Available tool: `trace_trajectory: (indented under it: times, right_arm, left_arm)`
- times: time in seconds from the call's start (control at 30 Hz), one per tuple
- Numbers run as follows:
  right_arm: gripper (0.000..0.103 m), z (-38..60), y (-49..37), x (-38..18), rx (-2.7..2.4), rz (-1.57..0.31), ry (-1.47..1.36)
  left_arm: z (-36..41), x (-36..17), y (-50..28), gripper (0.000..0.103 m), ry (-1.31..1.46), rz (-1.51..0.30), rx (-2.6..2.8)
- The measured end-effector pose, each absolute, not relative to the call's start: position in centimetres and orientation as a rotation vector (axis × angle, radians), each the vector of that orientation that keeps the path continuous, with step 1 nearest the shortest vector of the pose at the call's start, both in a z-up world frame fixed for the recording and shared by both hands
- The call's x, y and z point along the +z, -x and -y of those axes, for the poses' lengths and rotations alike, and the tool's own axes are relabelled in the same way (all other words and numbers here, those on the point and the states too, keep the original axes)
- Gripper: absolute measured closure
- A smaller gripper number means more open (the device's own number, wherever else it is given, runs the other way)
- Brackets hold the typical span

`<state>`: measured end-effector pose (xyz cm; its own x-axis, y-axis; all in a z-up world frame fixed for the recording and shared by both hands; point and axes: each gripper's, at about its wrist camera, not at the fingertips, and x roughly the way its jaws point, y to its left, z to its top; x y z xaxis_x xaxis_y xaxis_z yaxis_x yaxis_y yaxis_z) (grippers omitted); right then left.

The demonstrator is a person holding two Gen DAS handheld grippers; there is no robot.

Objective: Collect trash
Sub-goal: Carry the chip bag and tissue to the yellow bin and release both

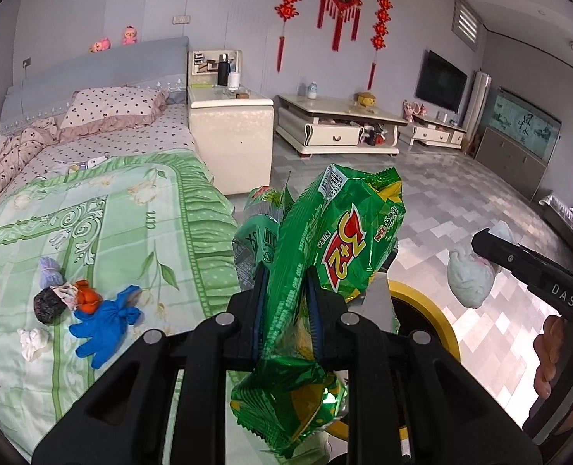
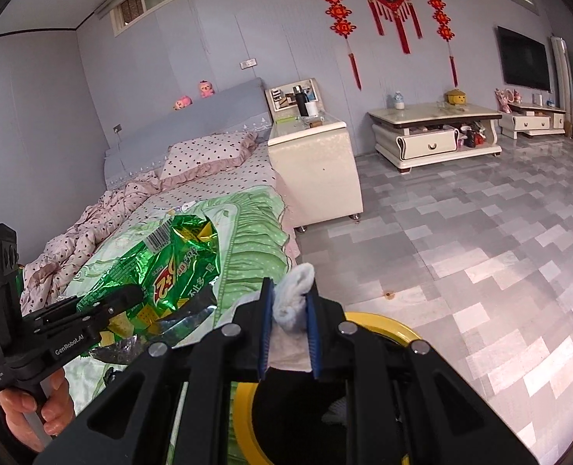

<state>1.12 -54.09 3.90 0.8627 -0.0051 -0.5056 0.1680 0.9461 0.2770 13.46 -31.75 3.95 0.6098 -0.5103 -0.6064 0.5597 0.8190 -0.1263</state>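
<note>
Drop-off step judged in hand. Green snack wrapper (image 1: pixel 325 240) pinched by left gripper (image 1: pixel 284 290), pale wad (image 2: pixel 292 296) by right gripper (image 2: pixel 289 310), both above yellow-rimmed bin (image 2: pixel 379 323). Release over opening called for next; more trash left on bed (image 1: pixel 131 209).

Crumpled green snack wrapper (image 1: pixel 325 255) held aloft; pale tissue wad (image 2: pixel 294 296) above yellow-rimmed bin (image 2: pixel 379 323).

Right gripper (image 2: pixel 289 306) jaws clamp white tissue wad (image 2: pixel 292 298) above yellow-rimmed bin (image 2: pixel 383 323).
</note>
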Motion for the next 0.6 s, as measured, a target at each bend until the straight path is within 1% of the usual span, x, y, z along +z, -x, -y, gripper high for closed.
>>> trace_trajectory:
  times: [0.17,0.37,0.6]
  right_arm:
    - [0.088,56.4,-1.8,0.5,-0.125,-0.574,-0.357]
    - [0.088,58.3,-2.6,-3.0,-0.156,-0.629,-0.400]
    - [0.087,59.5,-2.5,-4.7,-0.182,-0.648,-0.419]
  left_arm:
    - [35.5,-0.2,-14.7,0.084,-0.109,-0.748,-0.643]
    - [37.9,-4.7,-15.7,0.083,-0.109,-0.828,-0.668]
    - [39.5,-7.0,-15.5,0.081,-0.128,-0.847,-0.700]
